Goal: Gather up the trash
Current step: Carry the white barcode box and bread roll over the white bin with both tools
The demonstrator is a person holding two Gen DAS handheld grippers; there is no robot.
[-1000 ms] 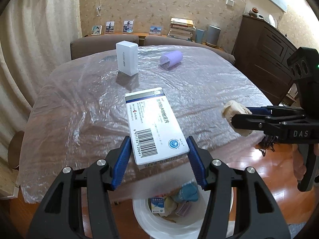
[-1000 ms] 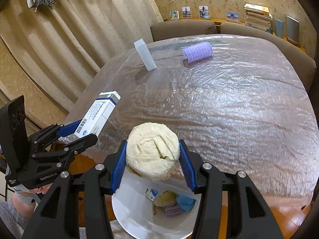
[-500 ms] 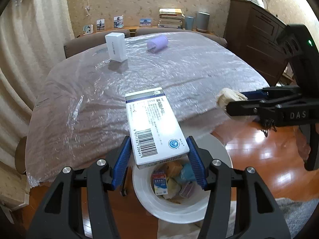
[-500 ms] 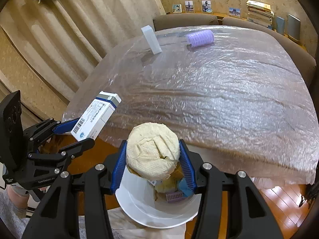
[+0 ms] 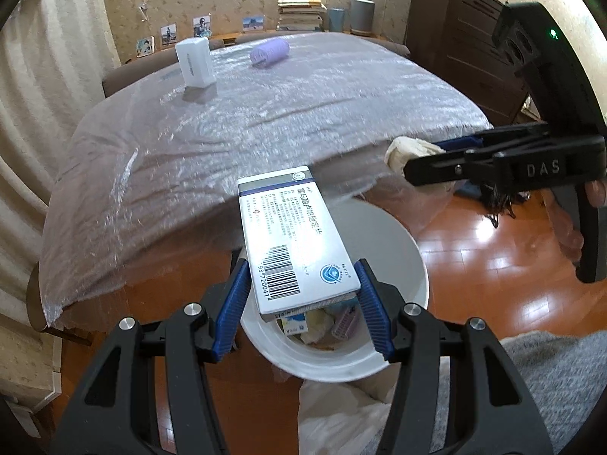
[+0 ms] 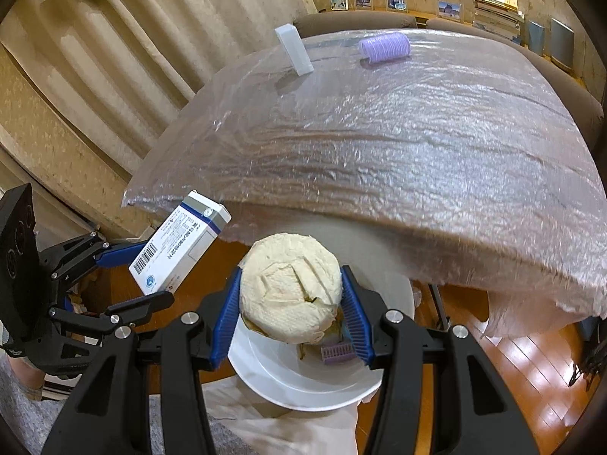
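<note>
Compared to a second ago, both hands have slid off the table edge and the white bin point(image 5: 398, 250) now sits right under them, way more of its rim showing than before. Grips haven't changed at all.

Step in hand looks like the drop-off. The left gripper point(image 5: 301, 295) has its blue pads clamped on the sides of the white medicine box point(image 5: 292, 239), barcode end nearest the camera, box sticking out forward over the bin mouth. The right gripper point(image 6: 290, 311) is closed around a crumpled wad of tissue point(image 6: 290, 288), held right above the bin point(image 6: 265, 364). Neither set of fingers is wide, just as wide as the thing it's squeezing.

Next move, I'd guess: open up and let both fall. The box is long and its far end pokes toward the table skirt, so tipping it nose-down a bit first might save it from catching the rim. The tissue should just drop.

Still on the plastic-covered table point(image 5: 303, 113): a small white box point(image 5: 194, 61) standing upright and a purple hair roller point(image 5: 270, 50) lying on its side, well apart from the bin. No idea if those count as trash.

Hard to see: the bin's contents are mostly blocked by the box and the tissue; I can make out a small blue-and-white carton, something pale and a purple comb-like piece. The bin's near rim sits behind the gripper arms, and the pale bag or cloth below it is cut off.
</note>
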